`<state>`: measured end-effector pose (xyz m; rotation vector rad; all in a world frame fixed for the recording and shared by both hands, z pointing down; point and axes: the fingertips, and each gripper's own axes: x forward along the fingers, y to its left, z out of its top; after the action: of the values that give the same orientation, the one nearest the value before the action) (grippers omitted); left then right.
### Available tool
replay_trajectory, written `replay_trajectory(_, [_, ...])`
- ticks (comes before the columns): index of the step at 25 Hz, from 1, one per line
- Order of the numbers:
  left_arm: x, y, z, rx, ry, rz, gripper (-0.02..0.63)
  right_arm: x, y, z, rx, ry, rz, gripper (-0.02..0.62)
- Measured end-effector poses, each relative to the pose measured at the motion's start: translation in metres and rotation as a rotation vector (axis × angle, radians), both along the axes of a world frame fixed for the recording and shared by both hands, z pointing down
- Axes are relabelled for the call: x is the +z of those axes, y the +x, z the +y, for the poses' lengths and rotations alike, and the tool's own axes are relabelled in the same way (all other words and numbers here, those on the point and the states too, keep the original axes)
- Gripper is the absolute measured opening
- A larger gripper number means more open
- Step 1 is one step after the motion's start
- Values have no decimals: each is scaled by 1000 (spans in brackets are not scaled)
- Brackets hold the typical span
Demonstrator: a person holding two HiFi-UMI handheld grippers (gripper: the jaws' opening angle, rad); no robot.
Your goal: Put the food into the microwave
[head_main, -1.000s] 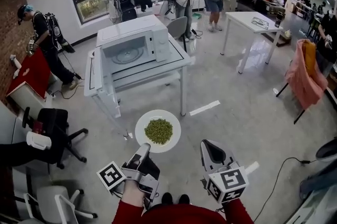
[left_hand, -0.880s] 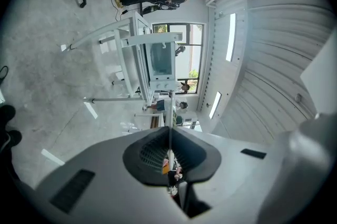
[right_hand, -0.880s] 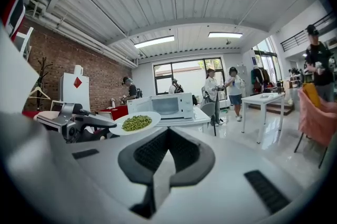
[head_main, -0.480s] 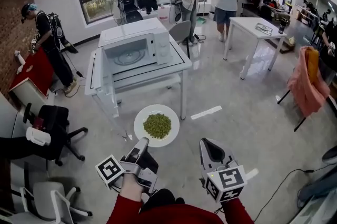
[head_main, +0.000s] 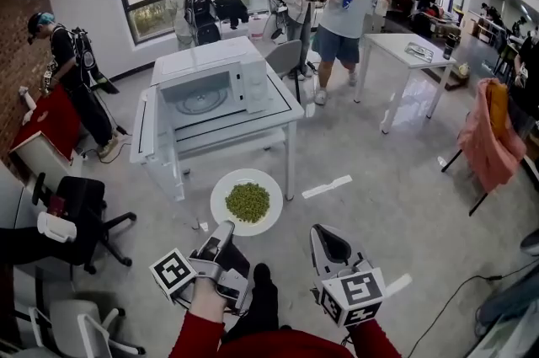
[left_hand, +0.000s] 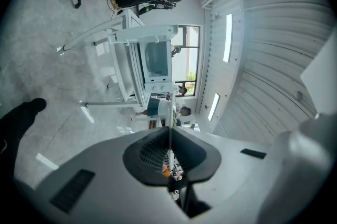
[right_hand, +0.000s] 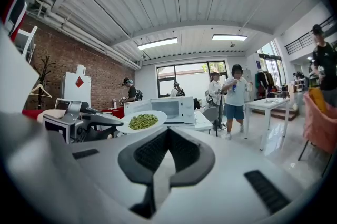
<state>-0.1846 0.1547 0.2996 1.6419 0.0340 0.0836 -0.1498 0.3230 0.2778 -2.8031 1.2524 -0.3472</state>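
Plainly, the plate [head_main: 224, 189] of green food [head_main: 248, 202] is held in mid-air by its near rim, clamped in the jaws of the left gripper [head_main: 224, 232] — well short of the open microwave [head_main: 210, 61] on the bench [head_main: 278, 108]. The jaws of the right gripper [head_main: 330, 245] are together and empty. The plate should be kept level and aimed squarely at the cavity — a one-sided grip may let it sag.

I have bare floor [head_main: 370, 217] up to the table [head_main: 282, 101]. The microwave [head_main: 253, 81] is clear inside; its open door [head_main: 145, 125] overhangs the table's left edge.
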Motion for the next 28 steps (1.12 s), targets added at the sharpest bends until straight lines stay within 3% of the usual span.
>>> replay_trajectory(7, [5,52,-33,-1,16,13,23,12,40,-27,9,-6,-14,14])
replay_trajectory(19, [23,165,-103,-10,-35,-29,23,17,159,-121,-14,-32,-49,14])
replay_trajectory(28, [28,233,-157,-1,-7,-14,23,25,227,-178,25,-64,-56,14])
